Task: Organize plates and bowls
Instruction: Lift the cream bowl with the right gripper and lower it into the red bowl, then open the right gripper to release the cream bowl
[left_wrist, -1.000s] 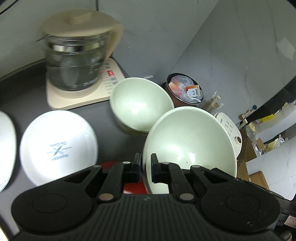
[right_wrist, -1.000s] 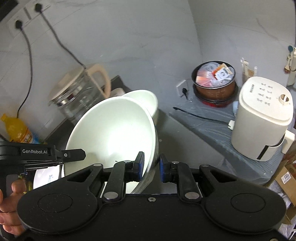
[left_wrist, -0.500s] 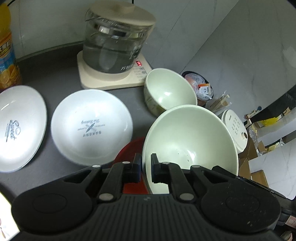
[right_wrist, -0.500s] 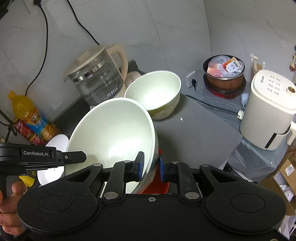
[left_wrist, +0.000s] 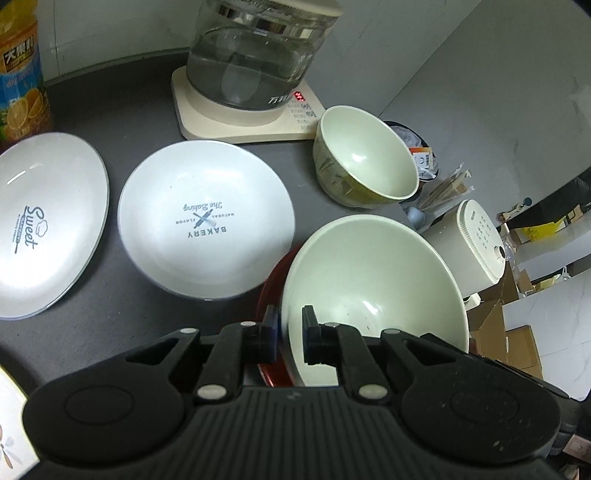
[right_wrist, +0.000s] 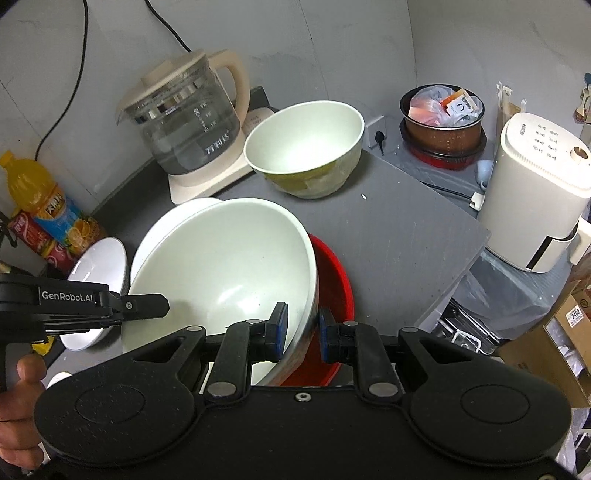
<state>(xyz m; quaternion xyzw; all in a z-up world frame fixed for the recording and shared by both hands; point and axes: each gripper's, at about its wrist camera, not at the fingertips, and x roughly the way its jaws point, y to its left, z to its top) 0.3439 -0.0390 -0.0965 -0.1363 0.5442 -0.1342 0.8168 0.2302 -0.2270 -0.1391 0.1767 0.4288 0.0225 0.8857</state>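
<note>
Both grippers clamp opposite rims of the large pale bowl above a red dish.

The dark countertop (left_wrist: 110, 332) fills the left wrist view. At lower centre of both views, the large pale bowl (left_wrist: 373, 280) sits tilted over a red dish (right_wrist: 332, 280), which shows at its edge. The left gripper (left_wrist: 289, 334) is clenched on the bowl's near rim, and the right gripper (right_wrist: 300, 334) grasps the opposite rim, one pad inside, one outside. A glass kettle (left_wrist: 255, 48) on a cream base stands at upper centre. Left of the bowl lie two white plates: a "Bakery" plate (left_wrist: 205, 221) and a "Sweet" plate (left_wrist: 44, 225). A smaller green-sided bowl (left_wrist: 364, 155) sits upper right, near the kettle base. An orange drink bottle (left_wrist: 20, 70) stands at the upper left edge.
</note>
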